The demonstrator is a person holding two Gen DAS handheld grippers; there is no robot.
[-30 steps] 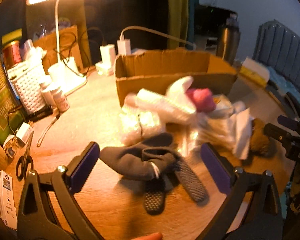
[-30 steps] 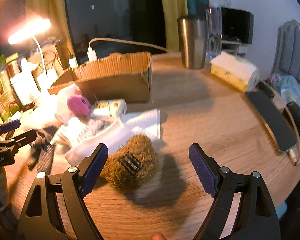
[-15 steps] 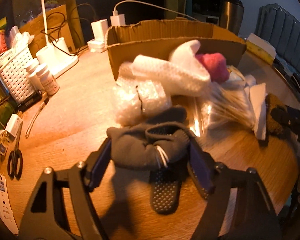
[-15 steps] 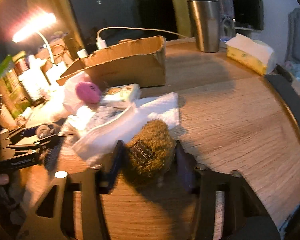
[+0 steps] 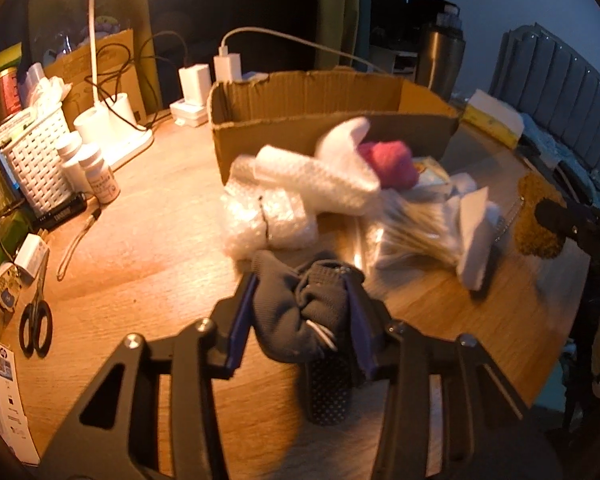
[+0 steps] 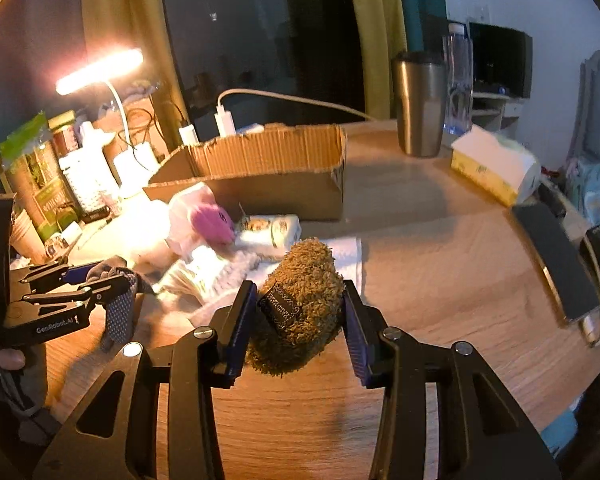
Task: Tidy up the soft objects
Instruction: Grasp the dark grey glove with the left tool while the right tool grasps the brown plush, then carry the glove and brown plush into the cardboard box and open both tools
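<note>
My left gripper (image 5: 300,316) is shut on a bundle of dark grey socks (image 5: 296,312) with dotted soles, held just above the wooden table. It also shows in the right wrist view (image 6: 96,280). My right gripper (image 6: 300,312) is shut on a brown fuzzy soft item (image 6: 300,304) with a dark label, lifted off the table; it also shows in the left wrist view (image 5: 536,216). An open cardboard box (image 5: 320,104) stands behind a pile with bubble wrap (image 5: 268,216), a pink fuzzy ball (image 5: 388,160) and white cloth (image 6: 340,256).
A lit desk lamp (image 5: 96,40), white basket (image 5: 36,160), pill bottles (image 5: 100,176) and scissors (image 5: 36,320) are at the left. A steel tumbler (image 6: 418,104), tissue pack (image 6: 496,168) and a phone (image 6: 556,264) lie to the right.
Both grippers went from open around their items to shut on them. The socks and the brown fuzzy item have been lifted slightly off the table.
</note>
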